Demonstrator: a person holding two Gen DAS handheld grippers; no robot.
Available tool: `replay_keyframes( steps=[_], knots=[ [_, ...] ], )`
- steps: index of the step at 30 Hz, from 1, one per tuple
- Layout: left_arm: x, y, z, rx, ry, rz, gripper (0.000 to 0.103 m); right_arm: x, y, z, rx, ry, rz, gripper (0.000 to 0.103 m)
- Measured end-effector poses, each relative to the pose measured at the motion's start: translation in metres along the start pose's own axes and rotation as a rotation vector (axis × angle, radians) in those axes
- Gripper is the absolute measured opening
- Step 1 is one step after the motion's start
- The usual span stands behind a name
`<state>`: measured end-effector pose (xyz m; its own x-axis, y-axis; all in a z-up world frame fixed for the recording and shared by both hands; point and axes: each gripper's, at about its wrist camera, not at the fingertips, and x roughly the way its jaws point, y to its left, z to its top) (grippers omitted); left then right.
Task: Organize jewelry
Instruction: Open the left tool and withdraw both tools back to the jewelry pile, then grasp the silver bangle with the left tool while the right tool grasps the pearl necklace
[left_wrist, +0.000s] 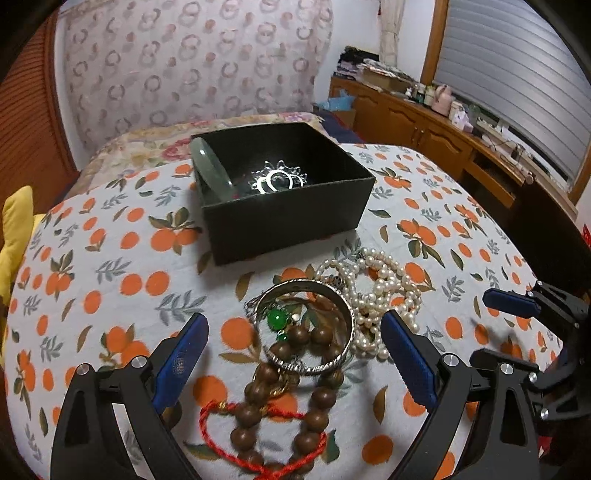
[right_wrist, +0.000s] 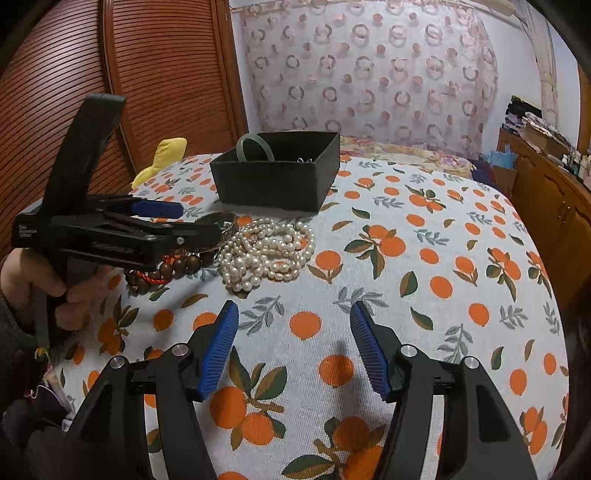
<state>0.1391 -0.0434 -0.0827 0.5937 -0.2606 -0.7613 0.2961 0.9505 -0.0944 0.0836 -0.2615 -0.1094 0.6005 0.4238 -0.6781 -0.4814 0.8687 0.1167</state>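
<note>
text: none legible | left gripper (right_wrist: 162, 210): faint embossed lettering on its black side bar, too blurred to read, with small pale marks at the bar's end also unreadable | black box (right_wrist: 277, 177): carried no readable label | tablecloth (right_wrist: 406, 258): bore an orange-fruit print only

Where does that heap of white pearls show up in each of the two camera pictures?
Left wrist view: the pearl strands lie right of centre, beside the silver bangle, in front of the black box.
Right wrist view: pearl strands left of centre, in front of the box.
Shared landmark: the black box.
</note>
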Motion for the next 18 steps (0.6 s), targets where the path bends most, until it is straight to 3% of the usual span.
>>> replay_keyframes(
  steps=[4, 13, 18],
  knots=[
    [0.004, -0.003, 0.003, 0.007, 0.010, -0.013, 0.088, -0.001, -0.001, -0.001, 0.001, -0.009, -0.001, 0.065],
    [0.015, -0.005, 0.003, 0.015, 0.048, -0.006, 0.059, -0.003, 0.001, -0.001, -0.006, -0.011, 0.000, 0.065],
    [0.003, -0.006, -0.001, 0.019, 0.010, -0.012, 0.056, -0.002, 0.002, 0.001, -0.011, -0.010, 0.004, 0.065]
  ],
)
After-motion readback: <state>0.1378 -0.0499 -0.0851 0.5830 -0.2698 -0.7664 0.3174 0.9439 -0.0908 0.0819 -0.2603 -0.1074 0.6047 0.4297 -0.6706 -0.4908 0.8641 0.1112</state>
